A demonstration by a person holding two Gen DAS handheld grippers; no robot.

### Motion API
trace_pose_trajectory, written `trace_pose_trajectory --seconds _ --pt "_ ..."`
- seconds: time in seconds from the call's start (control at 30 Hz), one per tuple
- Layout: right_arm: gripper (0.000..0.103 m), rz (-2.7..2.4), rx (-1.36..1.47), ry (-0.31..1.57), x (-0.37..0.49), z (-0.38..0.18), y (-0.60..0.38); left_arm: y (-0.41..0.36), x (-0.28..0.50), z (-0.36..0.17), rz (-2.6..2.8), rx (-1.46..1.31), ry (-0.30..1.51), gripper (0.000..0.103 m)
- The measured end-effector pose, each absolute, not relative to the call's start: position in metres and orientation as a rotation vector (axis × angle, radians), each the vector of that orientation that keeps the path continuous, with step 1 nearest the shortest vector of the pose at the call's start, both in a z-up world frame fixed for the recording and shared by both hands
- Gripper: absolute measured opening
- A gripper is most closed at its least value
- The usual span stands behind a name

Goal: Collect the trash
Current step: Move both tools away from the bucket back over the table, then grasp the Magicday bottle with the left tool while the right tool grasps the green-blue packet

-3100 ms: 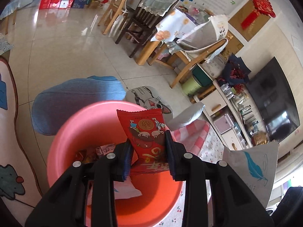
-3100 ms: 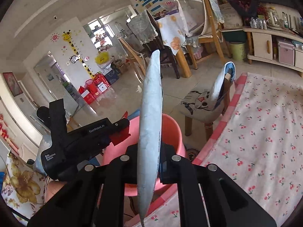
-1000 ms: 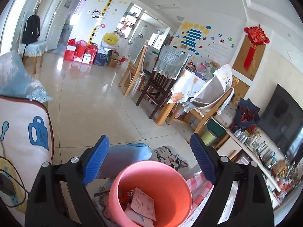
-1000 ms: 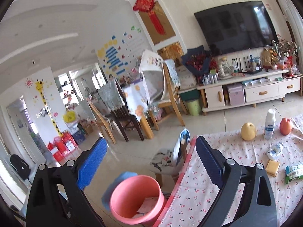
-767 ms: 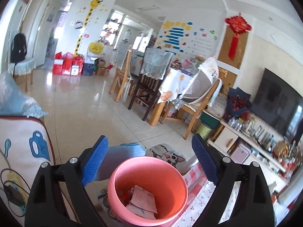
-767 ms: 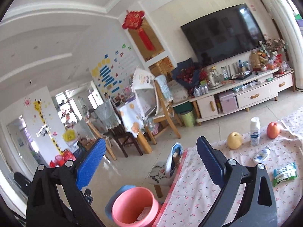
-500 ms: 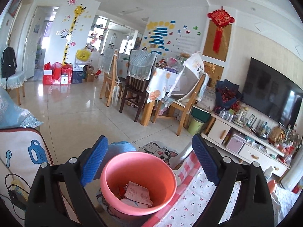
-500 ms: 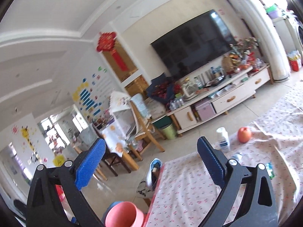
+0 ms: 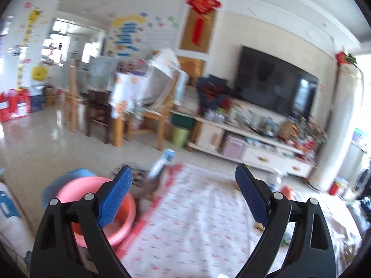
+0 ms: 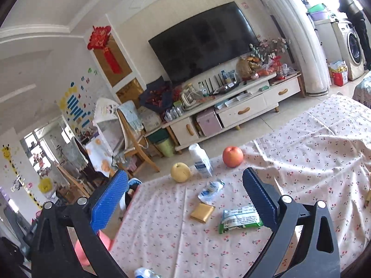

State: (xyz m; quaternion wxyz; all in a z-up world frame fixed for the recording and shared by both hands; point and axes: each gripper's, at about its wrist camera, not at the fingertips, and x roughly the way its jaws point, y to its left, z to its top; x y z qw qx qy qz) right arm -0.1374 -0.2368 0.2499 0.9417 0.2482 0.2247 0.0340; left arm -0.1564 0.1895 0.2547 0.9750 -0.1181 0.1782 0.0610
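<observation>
Over the tablecloth (image 10: pixel 301 162) now, both emptied grippers have left the bin (image 9: pixel 76 185).

This is a family living room in a home. A large black flat television (image 10: pixel 204 41) hangs on the wall above a long white low cabinet with wooden handles (image 10: pixel 243 108), which is crowded with bottles and small things. A red knotted ornament (image 10: pixel 102 39) and coloured children's stickers (image 10: pixel 74 106) decorate the walls. Wooden dining chairs (image 9: pixel 97 106) stand on the glossy tiled floor (image 9: pixel 30 150). A white front-loading washing machine (image 10: pixel 350 46) stands far right, perhaps on a balcony.
</observation>
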Motion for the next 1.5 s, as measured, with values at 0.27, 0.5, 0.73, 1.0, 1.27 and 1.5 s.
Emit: trace_pose_trajectory --seconds 0.27,0.5,0.73,1.0,1.27,1.5 --pt "0.098 0.002 0.516 0.719 -0.085 0.144 -0.247 0.063 -0.053 0.198 -0.268 -0.059 0.610 0.091" --pt "0.098 0.003 0.531 0.830 -0.054 0.097 -0.239 -0.039 0.031 0.129 -0.439 0.202 0.743 0.090" --pt "0.098 -0.040 0.530 0.862 -0.040 0.082 -0.239 -0.104 0.092 0.076 -0.562 0.310 0.832 0.090" --pt "0.098 -0.047 0.479 0.912 -0.033 0.072 -0.235 -0.121 0.136 0.029 -0.557 0.332 0.940 0.084" --pt "0.098 -0.035 0.457 0.945 -0.030 0.063 -0.229 -0.136 0.148 0.016 -0.555 0.335 0.967 0.067" --pt "0.098 -0.019 0.424 0.962 -0.026 0.059 -0.224 -0.134 0.145 0.018 -0.533 0.319 0.980 0.065"
